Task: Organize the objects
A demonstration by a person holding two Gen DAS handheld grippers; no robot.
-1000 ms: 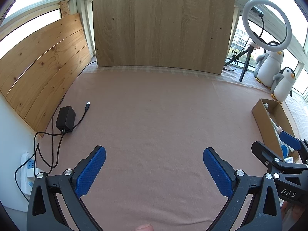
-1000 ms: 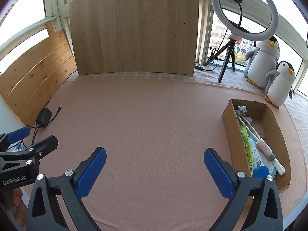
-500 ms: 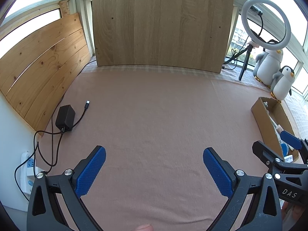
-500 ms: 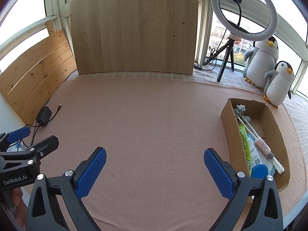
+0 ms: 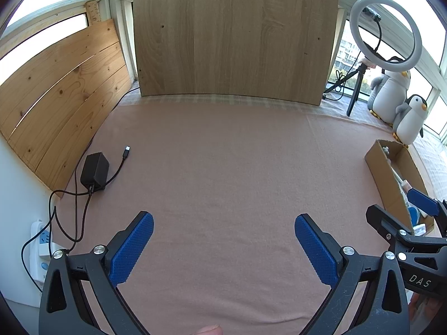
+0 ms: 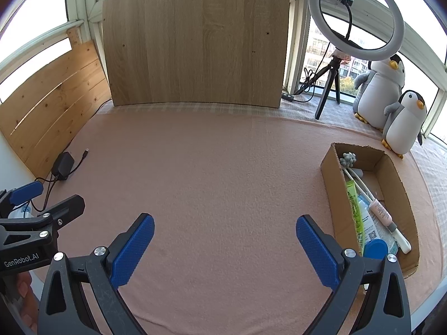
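Observation:
A long cardboard box (image 6: pixel 329 184) lies at the right of the pink cloth; it is also in the left wrist view as the box (image 5: pixel 382 176). Inside lie a green tube (image 6: pixel 354 203), a pink-handled stick (image 6: pixel 380 209), a grey knobbly piece (image 6: pixel 348 159), a blue cap (image 6: pixel 375 248) and a white packet. My right gripper (image 6: pixel 225 240) hovers open over bare cloth, left of the box, holding nothing. My left gripper (image 5: pixel 223 240) is open and empty too, over the cloth's near middle. Each gripper shows at the edge of the other's view.
A black power adapter (image 5: pixel 94 171) with cable lies at the left edge, a white power strip (image 5: pixel 42 248) below it. Wooden boards (image 5: pixel 234 36) stand behind and at left. A ring light on a tripod (image 6: pixel 354 19) and two plush penguins (image 6: pixel 402 122) stand back right.
Both grippers have drawn back slightly towards me and stay open. The box and its contents have not moved.

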